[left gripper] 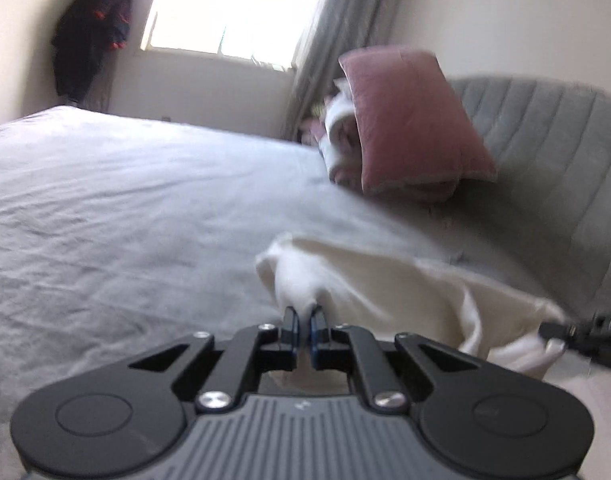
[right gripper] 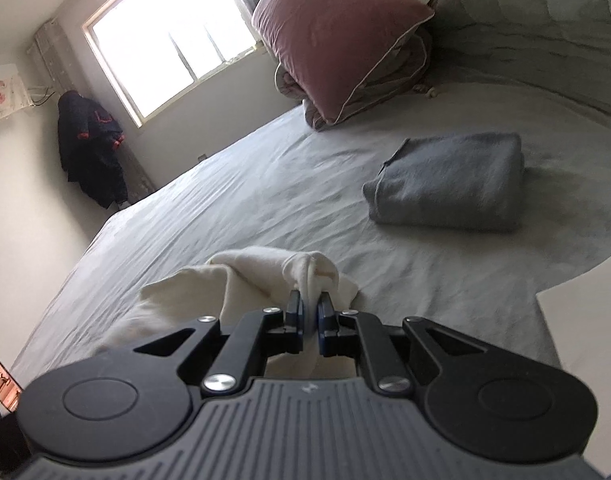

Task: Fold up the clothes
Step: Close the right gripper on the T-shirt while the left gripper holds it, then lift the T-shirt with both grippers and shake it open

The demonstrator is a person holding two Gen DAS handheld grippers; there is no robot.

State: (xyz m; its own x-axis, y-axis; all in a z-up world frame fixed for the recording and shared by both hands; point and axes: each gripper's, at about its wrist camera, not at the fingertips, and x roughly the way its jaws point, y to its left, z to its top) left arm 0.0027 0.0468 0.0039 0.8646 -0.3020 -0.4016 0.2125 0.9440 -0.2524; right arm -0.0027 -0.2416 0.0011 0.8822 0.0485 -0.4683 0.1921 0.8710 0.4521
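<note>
A cream-white garment (left gripper: 389, 280) hangs slack between my two grippers over the grey bed sheet (left gripper: 105, 208). My left gripper (left gripper: 304, 312) is shut on a pinched edge of it. In the same view the right gripper's tip (left gripper: 561, 332) holds the cloth's other end at the right edge. In the right wrist view my right gripper (right gripper: 310, 300) is shut on a bunched fold of the cream garment (right gripper: 261, 276), which trails off to the left.
A folded grey garment (right gripper: 449, 180) lies on the sheet (right gripper: 225, 200) to the right. A pink pillow (right gripper: 337, 36) leans on bedding near the grey padded headboard (right gripper: 525, 4). A dark coat (right gripper: 91, 152) hangs by the window (right gripper: 169, 36). A phone (right gripper: 1, 384) shows at lower left.
</note>
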